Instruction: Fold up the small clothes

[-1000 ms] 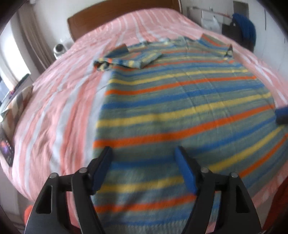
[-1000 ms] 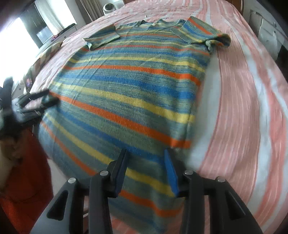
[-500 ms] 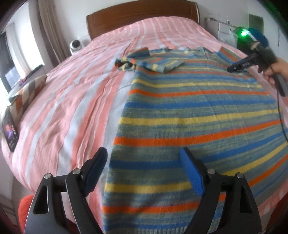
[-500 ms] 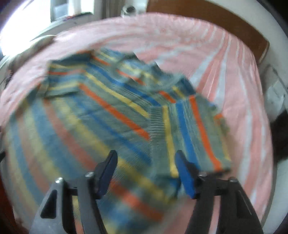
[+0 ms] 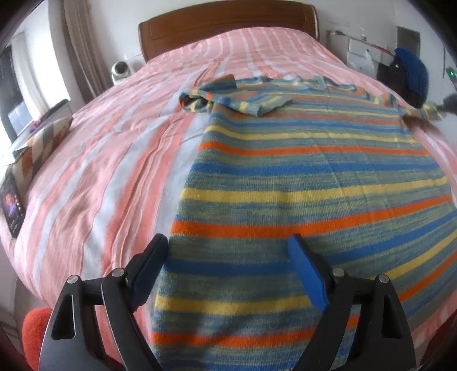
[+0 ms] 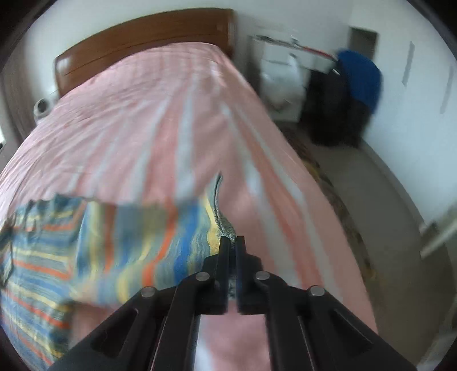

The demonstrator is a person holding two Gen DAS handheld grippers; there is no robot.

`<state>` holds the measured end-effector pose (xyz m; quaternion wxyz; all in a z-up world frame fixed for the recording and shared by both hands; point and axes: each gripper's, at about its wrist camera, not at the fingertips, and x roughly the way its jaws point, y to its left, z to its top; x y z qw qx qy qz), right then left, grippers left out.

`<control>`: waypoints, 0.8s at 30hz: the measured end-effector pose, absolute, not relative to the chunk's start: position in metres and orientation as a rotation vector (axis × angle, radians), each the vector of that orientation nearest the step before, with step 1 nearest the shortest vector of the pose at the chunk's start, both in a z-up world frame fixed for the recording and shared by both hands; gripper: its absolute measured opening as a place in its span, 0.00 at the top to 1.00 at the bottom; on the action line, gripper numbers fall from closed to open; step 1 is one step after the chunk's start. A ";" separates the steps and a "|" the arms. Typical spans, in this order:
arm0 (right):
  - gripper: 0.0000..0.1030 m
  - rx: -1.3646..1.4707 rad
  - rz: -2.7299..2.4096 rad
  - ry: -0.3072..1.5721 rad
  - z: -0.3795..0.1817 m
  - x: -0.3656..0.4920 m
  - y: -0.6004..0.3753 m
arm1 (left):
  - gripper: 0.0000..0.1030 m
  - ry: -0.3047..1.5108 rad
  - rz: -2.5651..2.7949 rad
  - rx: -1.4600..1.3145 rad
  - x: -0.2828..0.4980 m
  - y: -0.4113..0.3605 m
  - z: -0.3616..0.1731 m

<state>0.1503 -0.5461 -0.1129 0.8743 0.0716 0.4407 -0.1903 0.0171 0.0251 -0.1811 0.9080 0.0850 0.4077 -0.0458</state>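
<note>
A striped knitted shirt (image 5: pixel 308 182) in blue, yellow, orange and grey-green lies flat on the bed, its left sleeve (image 5: pixel 228 97) folded in over the chest. My left gripper (image 5: pixel 228 256) is open and empty, hovering above the shirt's lower left part. My right gripper (image 6: pixel 232 242) is shut on the edge of the shirt's right sleeve (image 6: pixel 160 237) and holds it lifted off the bed. In the left wrist view that sleeve (image 5: pixel 425 112) shows raised at the far right.
The bed (image 5: pixel 114 159) has a pink and white striped cover and a wooden headboard (image 5: pixel 228 25). A patterned cushion (image 5: pixel 40 145) and a phone (image 5: pixel 11 205) lie at its left edge. A white cabinet (image 6: pixel 282 82) and dark bags with a blue cloth (image 6: pixel 360 82) stand to the right.
My right gripper moved from the shirt's lower edge up to the right sleeve, closed on it and lifted it. My left gripper drew back a little and stayed open.
</note>
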 end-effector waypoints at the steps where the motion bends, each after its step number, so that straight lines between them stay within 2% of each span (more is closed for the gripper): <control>1: 0.97 0.140 -0.406 0.938 -0.121 0.147 -0.548 | 0.16 0.839 -0.093 0.179 0.017 0.024 -0.181; 8: 0.98 0.201 -0.482 1.063 -0.179 0.130 -0.564 | 0.13 0.828 -0.082 0.212 0.013 0.022 -0.184; 14: 0.97 0.242 -0.446 1.064 -0.181 0.127 -0.573 | 0.01 0.832 -0.052 0.180 0.016 0.027 -0.187; 17: 0.96 0.272 -0.472 1.038 -0.168 0.111 -0.590 | 0.00 0.844 -0.053 0.139 0.018 0.032 -0.190; 19: 0.87 0.239 -0.506 1.031 -0.159 0.097 -0.589 | 0.00 0.843 -0.053 0.124 0.018 0.033 -0.192; 22: 0.82 0.191 -0.442 0.994 -0.138 0.079 -0.562 | 0.00 0.831 -0.037 0.132 0.015 0.031 -0.193; 24: 0.74 0.187 -0.335 0.968 -0.125 0.064 -0.524 | 0.00 0.833 -0.028 0.120 0.015 0.031 -0.194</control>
